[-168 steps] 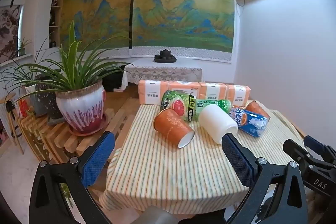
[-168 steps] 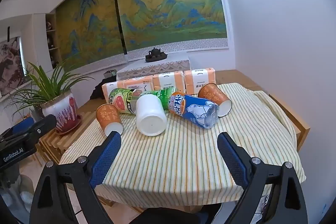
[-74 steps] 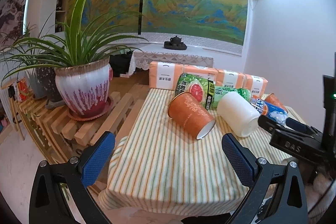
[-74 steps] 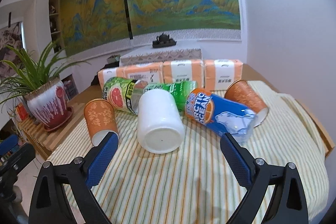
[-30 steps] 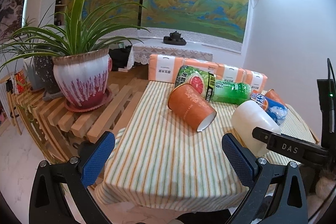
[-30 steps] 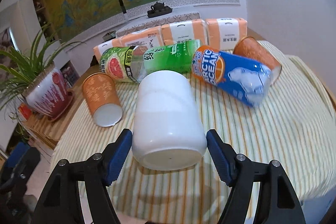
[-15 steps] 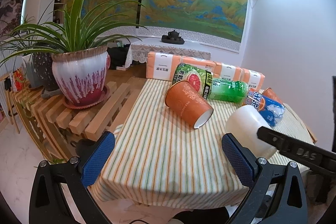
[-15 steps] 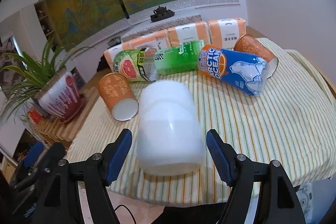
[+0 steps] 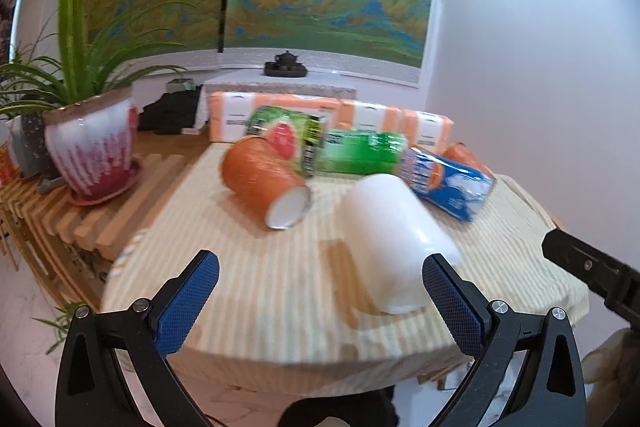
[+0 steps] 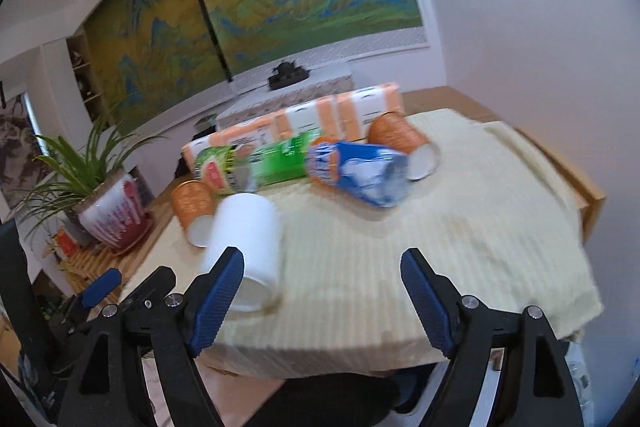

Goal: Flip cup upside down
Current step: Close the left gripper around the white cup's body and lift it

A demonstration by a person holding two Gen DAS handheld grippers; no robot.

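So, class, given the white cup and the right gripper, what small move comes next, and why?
Probably draw the right gripper away from the table. Its jaws are open and the white cup stands outside them, to their left, closed end up, near the front edge of the tablecloth. Blur hides whether its rim sits flat, so retreat slowly without brushing it.

No legible text in either view; motion blur smears all print. Blue can (image 9: 448, 183) carries white lettering on orange band, unreadable. Green bottle (image 9: 360, 153) label shows pale marks, unreadable. Grapefruit-print pack (image 9: 286, 139) has black strip with illegible print. Orange-white tissue packs (image 10: 316, 119) show grey lines of small print, too blurred to read.
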